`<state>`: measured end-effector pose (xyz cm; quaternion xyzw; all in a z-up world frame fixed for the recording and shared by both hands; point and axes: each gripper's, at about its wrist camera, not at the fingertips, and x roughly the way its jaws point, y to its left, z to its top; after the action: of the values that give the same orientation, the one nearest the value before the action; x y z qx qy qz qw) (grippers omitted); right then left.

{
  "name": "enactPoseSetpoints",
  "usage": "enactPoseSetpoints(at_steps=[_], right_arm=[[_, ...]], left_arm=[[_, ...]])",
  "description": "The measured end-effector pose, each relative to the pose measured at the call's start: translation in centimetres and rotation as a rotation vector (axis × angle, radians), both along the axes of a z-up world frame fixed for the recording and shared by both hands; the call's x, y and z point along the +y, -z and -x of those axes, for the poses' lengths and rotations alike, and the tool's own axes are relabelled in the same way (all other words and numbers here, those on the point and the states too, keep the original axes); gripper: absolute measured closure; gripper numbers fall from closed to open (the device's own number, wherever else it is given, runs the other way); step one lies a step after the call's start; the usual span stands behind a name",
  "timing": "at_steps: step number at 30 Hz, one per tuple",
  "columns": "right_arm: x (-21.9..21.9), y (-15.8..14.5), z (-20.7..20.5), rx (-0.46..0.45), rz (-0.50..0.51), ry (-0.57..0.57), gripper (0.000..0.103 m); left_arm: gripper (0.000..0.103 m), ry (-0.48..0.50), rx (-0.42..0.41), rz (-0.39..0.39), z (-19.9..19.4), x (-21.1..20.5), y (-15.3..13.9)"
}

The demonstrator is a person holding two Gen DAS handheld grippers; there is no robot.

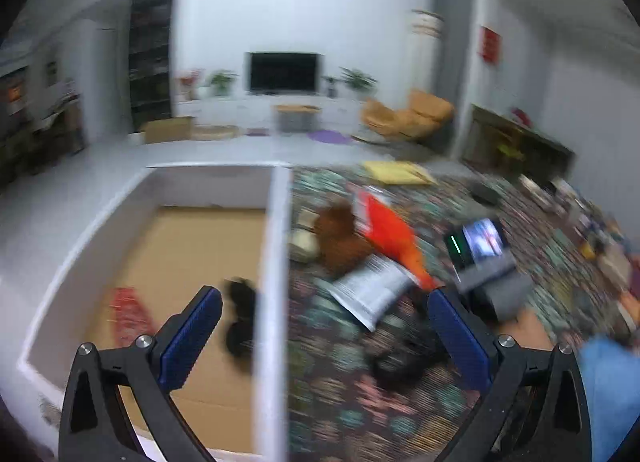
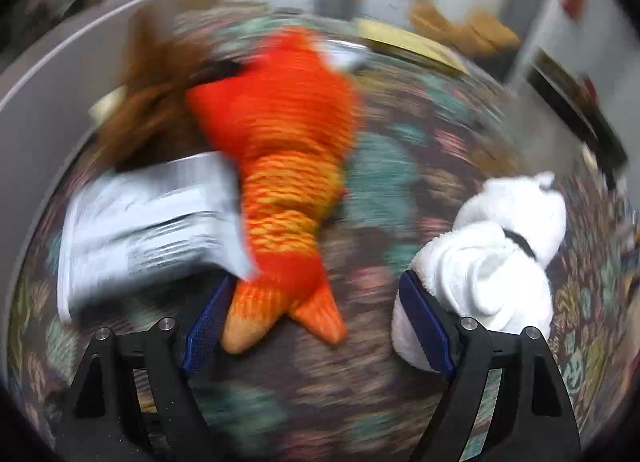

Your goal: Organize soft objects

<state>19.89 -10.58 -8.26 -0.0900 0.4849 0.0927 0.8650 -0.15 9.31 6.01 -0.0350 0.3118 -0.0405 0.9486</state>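
An orange plush fish [image 2: 280, 166] lies lengthwise on a patterned rug [image 2: 380, 190], its body banded in red-orange and yellow-orange knit-like scales and ending in a forked tail near the bottom of the right wrist view. A printed white-and-grey packet [image 2: 152, 214] rests against the fish's left flank, partly overlapping it. Behind that, a brown plush toy [image 2: 152, 102] sits close to the white wall of a box [image 2: 48, 102]. To the right of the fish, a white fluffy plush [image 2: 500, 254] with a thin black band lies on the rug, touching the outer side of the right-hand finger.

The right gripper [image 2: 316, 326] points steeply down at the rug with its blue-padded jaws spread apart; the fish's tail lies between them, just beside the left pad, but nothing is clamped. Heavy motion blur covers this view.

The left gripper [image 1: 320, 326] tilts moderately downward, straddling the rim of the white box [image 1: 276, 262], its jaws wide apart and empty. Inside the box, on a cardboard floor, lie a dark plush item [image 1: 240, 314] and a red patterned item [image 1: 128, 310], both too blurred to identify. From this view the fish [image 1: 392, 242] and brown toy [image 1: 340, 238] sit on the rug just past the box wall.
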Motion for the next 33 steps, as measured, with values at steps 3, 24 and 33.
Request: enactPoseSetpoints(at_steps=[3,24,33], right_arm=[[-1.9,-2.1,0.4,0.000,-0.120,-0.046,0.017],[-16.1,-1.7,10.8,-0.042,-0.212,0.462,0.016],[-16.1,0.9,7.1,-0.074,-0.062,0.603,0.008]], left_arm=[[0.001,0.110,0.095,-0.039,-0.9,-4.4,3.0],[0.003,0.271,0.167,0.016,-8.9,-11.6,12.7],[0.002,0.127,0.287,-0.118,-11.5,-9.1,16.8]])
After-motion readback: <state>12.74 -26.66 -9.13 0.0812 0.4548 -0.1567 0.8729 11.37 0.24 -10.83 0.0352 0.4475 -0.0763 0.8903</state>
